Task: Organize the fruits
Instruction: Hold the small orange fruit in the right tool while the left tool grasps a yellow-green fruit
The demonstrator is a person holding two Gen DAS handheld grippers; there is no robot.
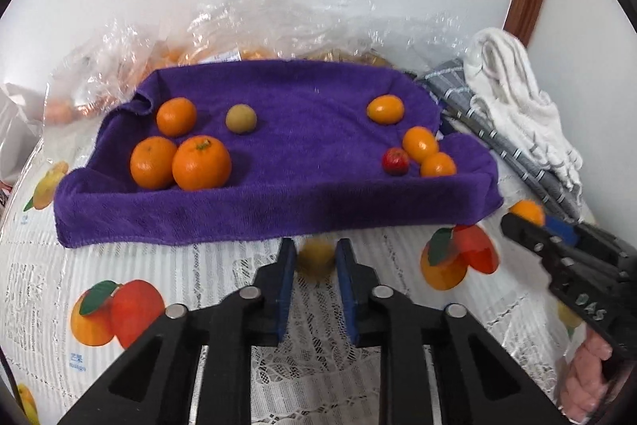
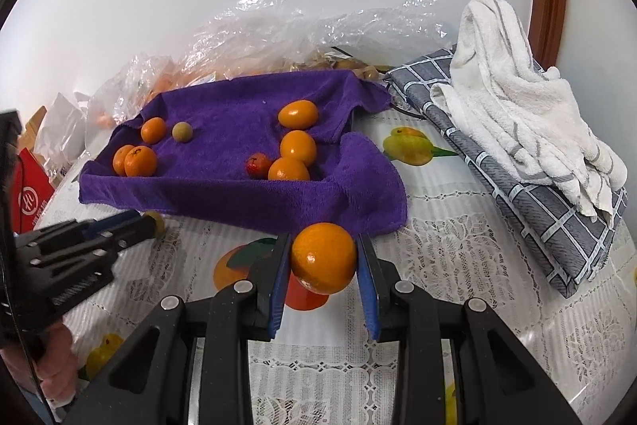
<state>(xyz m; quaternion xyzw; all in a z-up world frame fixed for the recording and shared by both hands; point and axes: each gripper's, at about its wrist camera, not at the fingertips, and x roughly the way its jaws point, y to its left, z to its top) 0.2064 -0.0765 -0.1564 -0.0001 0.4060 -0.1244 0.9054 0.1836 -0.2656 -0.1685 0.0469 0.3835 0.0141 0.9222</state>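
Note:
A purple towel (image 1: 278, 194) (image 2: 223, 194) lies on the table with fruit on it. At its left sit three oranges (image 1: 201, 164) (image 2: 140, 161) and a small tan fruit (image 1: 241, 118) (image 2: 182, 132). At its right sit three small oranges (image 1: 420, 143) (image 2: 297, 147) and a small red fruit (image 1: 395, 161) (image 2: 258, 165). My left gripper (image 1: 316, 257) (image 2: 153, 222) is shut on a blurred small tan fruit (image 1: 316, 259) just before the towel's front edge. My right gripper (image 2: 323, 261) (image 1: 525, 220) is shut on an orange (image 2: 323, 257) (image 1: 527, 212) at the towel's front right corner.
Clear plastic bags (image 1: 278, 22) (image 2: 286, 34) with more fruit lie behind the towel against the white wall. A grey checked cloth (image 2: 529, 194) with a white towel (image 2: 513, 98) (image 1: 517, 98) on it lies at the right. The lace tablecloth (image 1: 223, 289) has printed fruit pictures.

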